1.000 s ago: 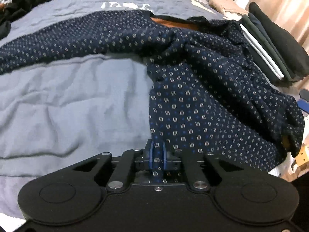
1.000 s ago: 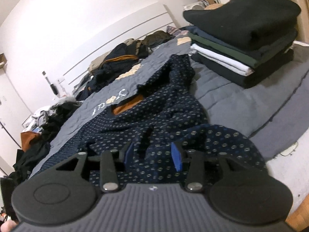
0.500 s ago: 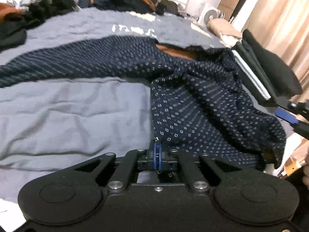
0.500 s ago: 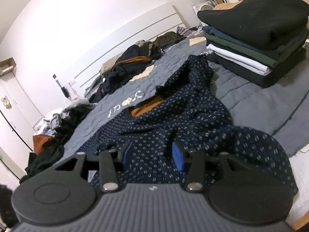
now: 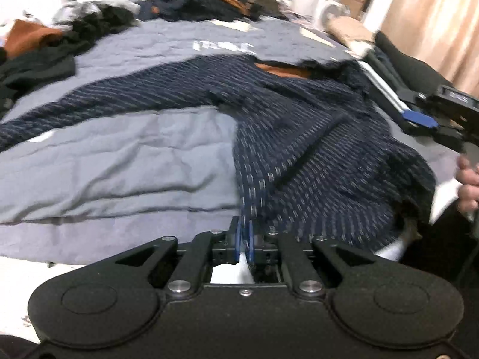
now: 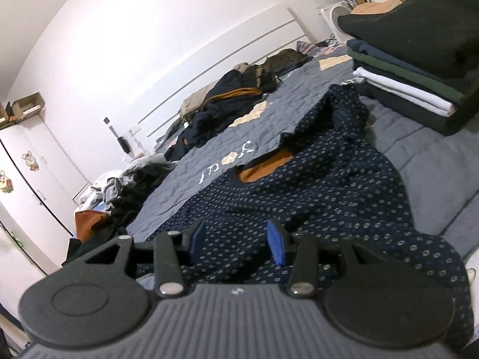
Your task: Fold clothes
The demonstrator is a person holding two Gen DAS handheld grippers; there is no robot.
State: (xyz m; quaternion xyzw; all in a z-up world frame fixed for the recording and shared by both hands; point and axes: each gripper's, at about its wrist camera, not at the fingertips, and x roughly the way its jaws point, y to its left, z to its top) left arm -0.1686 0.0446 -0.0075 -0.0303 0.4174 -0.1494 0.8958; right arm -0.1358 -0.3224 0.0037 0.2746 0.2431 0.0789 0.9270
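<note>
A navy patterned shirt (image 5: 314, 149) with an orange inner collar lies spread on the grey bedspread (image 5: 119, 155), one sleeve stretched out to the left. My left gripper (image 5: 245, 239) is shut on the shirt's bottom hem at the near bed edge. My right gripper (image 6: 236, 240) is open and empty, hovering just above the shirt (image 6: 314, 197) on its right side. The right gripper also shows in the left wrist view (image 5: 431, 119), at the right edge.
A stack of folded clothes (image 6: 419, 68) stands on the bed at the right. Unfolded clothes (image 6: 227, 98) are heaped along the headboard and at the left side (image 5: 45, 51). A white fan (image 5: 329, 15) stands behind the bed.
My left gripper has pulled back toward the near bed edge with the hem in it, drawing the shirt taut. My right gripper has lifted off the shirt, still open.
</note>
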